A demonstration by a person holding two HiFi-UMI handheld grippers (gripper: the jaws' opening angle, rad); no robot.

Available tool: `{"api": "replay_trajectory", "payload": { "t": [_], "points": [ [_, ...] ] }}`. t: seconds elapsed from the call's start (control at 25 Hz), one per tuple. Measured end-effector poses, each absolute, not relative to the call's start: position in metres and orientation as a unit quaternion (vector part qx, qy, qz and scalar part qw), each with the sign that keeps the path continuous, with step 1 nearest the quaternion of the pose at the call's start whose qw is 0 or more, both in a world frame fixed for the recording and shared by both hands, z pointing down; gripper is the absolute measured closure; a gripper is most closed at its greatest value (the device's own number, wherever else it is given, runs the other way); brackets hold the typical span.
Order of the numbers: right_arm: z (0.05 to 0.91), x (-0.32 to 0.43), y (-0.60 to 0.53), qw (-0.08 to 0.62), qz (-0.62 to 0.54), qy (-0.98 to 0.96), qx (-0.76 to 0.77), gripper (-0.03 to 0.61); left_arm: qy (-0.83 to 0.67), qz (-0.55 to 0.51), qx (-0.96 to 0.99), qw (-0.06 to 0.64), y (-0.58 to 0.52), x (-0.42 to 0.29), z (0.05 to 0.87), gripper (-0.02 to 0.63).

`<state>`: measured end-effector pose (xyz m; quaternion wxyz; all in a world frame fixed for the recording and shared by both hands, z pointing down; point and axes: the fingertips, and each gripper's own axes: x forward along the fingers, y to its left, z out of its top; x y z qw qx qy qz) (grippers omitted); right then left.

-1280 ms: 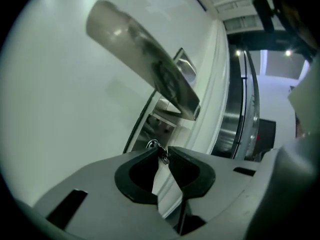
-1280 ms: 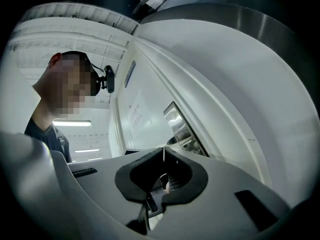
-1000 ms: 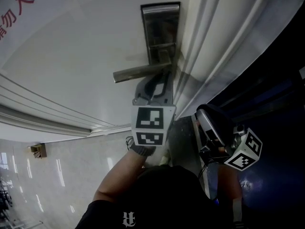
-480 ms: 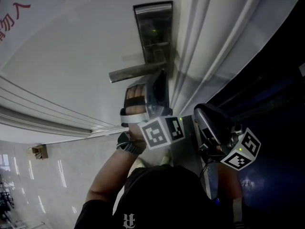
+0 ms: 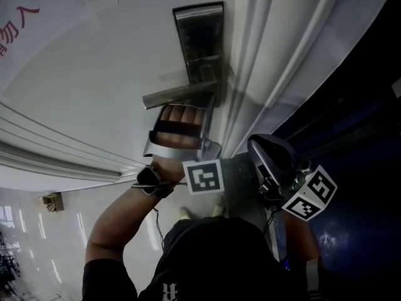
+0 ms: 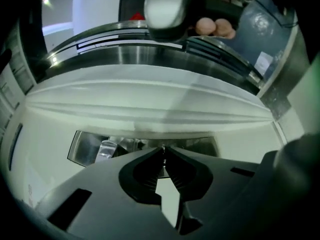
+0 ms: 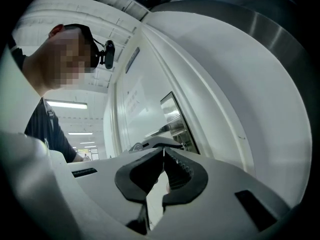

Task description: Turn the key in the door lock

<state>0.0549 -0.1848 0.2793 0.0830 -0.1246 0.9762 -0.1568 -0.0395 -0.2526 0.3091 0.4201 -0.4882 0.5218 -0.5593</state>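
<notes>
A steel lock plate (image 5: 199, 42) with a lever handle (image 5: 178, 95) sits on the white door. My left gripper (image 5: 212, 102) is pressed up to the plate just under the handle, with the hand at its left. In the left gripper view its tips (image 6: 163, 153) nearly meet on a thin metal sliver, the key (image 6: 163, 157), against the lock plate (image 6: 90, 146). These jaws have just been closing with the key between them. The head view hides the key. My right gripper (image 5: 255, 144) hangs lower right by the door frame, shut and holding nothing (image 7: 163, 151).
The white moulded door frame (image 5: 269, 55) runs down just right of the lock, with a dark space (image 5: 357, 124) beyond it. Red characters (image 5: 15, 24) mark the door at the upper left. Pale floor tiles (image 5: 56, 218) lie below.
The left gripper has rolled about a quarter turn at the lock, so its marker cube swung down and the hand came up at its left. The right gripper has hardly moved.
</notes>
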Motion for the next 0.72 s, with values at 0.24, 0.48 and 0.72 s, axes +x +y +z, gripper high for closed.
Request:
{"api": "replay_trajectory", "payload": {
  "t": [0.24,0.48,0.72],
  "points": [
    [0.283,0.049,-0.185,0.074,-0.144,0.977,-0.136,0.561,0.498,-0.56,-0.487,0.448,-0.251,-0.038,0.31,0.597],
    [0.286,0.043,-0.188,0.07,-0.144,0.976,-0.15,0.561,0.492,-0.529,-0.506,0.472,-0.239,-0.029,0.308,0.595],
    [0.288,0.032,-0.187,0.054,-0.12,0.975,-0.181,0.561,0.492,-0.514,-0.517,0.475,-0.234,-0.029,0.311,0.597]
  ]
}}
